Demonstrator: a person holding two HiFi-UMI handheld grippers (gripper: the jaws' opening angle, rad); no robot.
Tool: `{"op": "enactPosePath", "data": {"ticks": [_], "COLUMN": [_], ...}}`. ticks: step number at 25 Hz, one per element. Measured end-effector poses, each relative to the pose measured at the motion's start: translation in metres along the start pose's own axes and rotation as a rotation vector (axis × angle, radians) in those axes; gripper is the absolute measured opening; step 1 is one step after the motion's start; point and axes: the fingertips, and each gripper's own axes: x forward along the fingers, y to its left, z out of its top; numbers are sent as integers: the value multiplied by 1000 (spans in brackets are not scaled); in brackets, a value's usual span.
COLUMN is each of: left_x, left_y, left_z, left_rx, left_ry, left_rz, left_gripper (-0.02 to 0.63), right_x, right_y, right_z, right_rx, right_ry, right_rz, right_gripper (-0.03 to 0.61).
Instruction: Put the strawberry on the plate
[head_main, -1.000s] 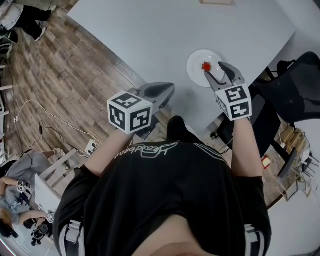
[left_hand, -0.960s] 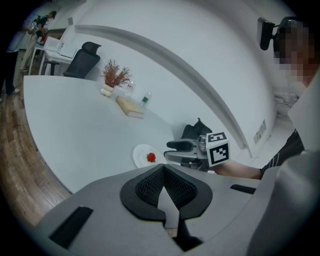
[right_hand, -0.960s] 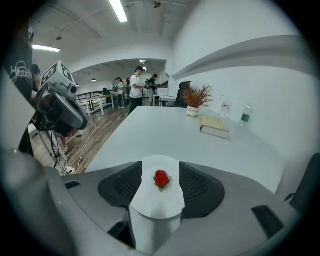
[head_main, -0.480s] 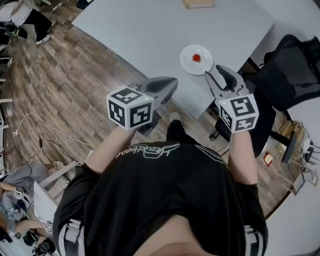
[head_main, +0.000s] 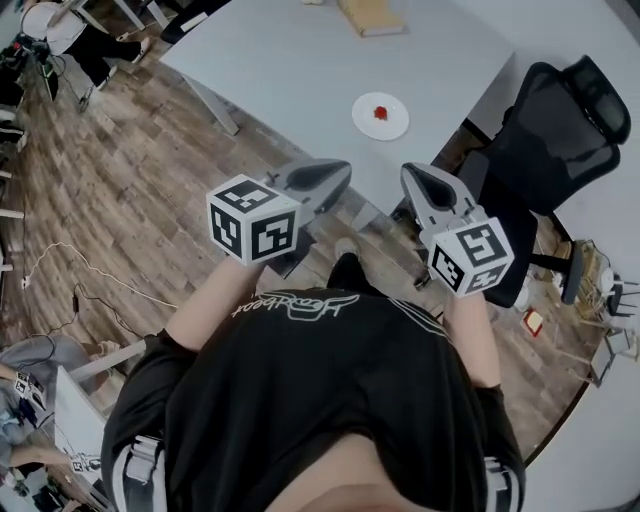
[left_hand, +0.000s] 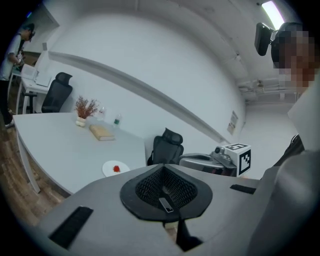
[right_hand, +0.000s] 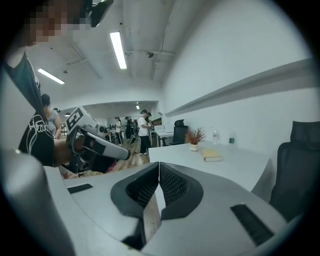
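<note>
Both tongs were empty, honestly. Left tongs (head_main: 338, 178) sat pinched together, and right tongs (head_main: 415, 180) had just snapped closed with nothing between the jaws. Strawberry (head_main: 381, 112) was on the plate (head_main: 395, 128), out ahead of both tips and well apart, roughly between them, so neither hand looked clearly nearer. Too small to call its long axis. Only bare table (head_main: 300, 70) lay in between, nothing blocking. Chair (head_main: 545, 150) stood off the right tongs' outer side, book (head_main: 368, 15) far beyond the plate.
</note>
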Motion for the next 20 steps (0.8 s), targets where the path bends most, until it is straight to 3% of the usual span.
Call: {"op": "enactPosePath", "data": {"ticks": [10, 20], "left_x": [-46, -65], "left_y": [-50, -66], "left_z": [-32, -72], "left_rx": [46, 45], "left_ry": [27, 67], "left_rz": [-49, -84], "left_gripper": [6, 6], "right_x": [-55, -75], "right_y": [65, 108], "right_z": [-20, -45], "right_rx": [87, 136], "right_ry": [-46, -45], "right_rz": [-24, -2], "right_gripper": [11, 11]}}
